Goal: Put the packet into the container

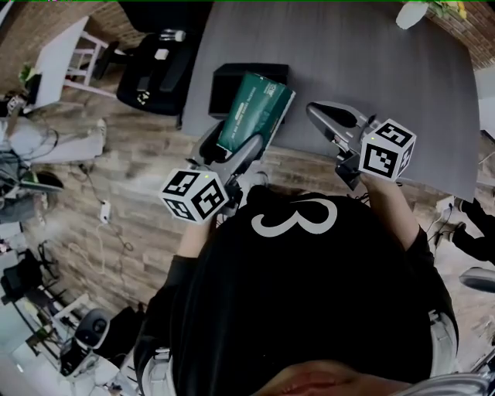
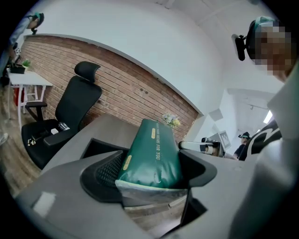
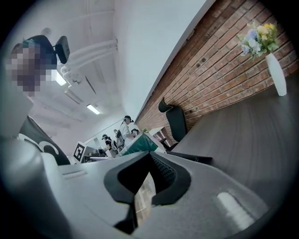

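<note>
A green packet hangs tilted in the air at the near edge of the grey table, with my left gripper shut on its lower end. Just beyond it on the table stands the black container; the packet's upper end overlaps the container's right side in the head view. My right gripper hovers to the right over the table edge, shut with nothing in it. In the right gripper view the packet shows to the left beyond the jaws.
A black office chair stands left of the table, and a white side table further left. A white vase with flowers sits at the table's far end by the brick wall. People stand in the background.
</note>
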`<state>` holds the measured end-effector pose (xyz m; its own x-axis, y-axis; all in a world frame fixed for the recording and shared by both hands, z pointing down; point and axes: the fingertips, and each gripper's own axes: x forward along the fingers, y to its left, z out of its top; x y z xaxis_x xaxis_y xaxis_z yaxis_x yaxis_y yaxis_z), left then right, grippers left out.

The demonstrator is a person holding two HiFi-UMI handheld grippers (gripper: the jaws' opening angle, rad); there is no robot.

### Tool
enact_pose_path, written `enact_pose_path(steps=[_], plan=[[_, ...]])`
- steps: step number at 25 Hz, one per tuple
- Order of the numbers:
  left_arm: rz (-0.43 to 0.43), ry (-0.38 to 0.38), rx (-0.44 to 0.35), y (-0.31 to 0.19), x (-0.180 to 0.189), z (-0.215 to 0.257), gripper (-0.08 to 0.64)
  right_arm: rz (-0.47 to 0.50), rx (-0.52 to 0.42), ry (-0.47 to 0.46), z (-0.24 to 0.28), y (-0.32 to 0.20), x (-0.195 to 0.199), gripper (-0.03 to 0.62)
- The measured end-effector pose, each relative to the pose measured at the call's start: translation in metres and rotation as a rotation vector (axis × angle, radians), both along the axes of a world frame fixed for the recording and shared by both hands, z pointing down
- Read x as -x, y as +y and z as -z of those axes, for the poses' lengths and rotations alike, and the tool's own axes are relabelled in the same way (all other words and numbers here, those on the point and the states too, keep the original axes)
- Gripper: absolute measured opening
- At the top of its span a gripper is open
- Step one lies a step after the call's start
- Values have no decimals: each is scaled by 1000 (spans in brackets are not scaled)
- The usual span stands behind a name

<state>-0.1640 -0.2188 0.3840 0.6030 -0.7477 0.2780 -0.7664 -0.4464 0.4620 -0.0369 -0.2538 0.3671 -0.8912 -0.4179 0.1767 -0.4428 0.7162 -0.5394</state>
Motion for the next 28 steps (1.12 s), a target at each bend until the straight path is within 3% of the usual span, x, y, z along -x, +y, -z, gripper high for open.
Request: enact_pose_path(steps=[12,18,28], plan=[[-389,-154,-116,-45,22,1,395,-212,14,3,-1,-13,19,2],[-571,-285,-162,-65,25,-18,394,-317,45,12,-15,-10,17,2],[-849,-350,-203,-90,15,-42,394,-459,90,28,-36,3,12,2]])
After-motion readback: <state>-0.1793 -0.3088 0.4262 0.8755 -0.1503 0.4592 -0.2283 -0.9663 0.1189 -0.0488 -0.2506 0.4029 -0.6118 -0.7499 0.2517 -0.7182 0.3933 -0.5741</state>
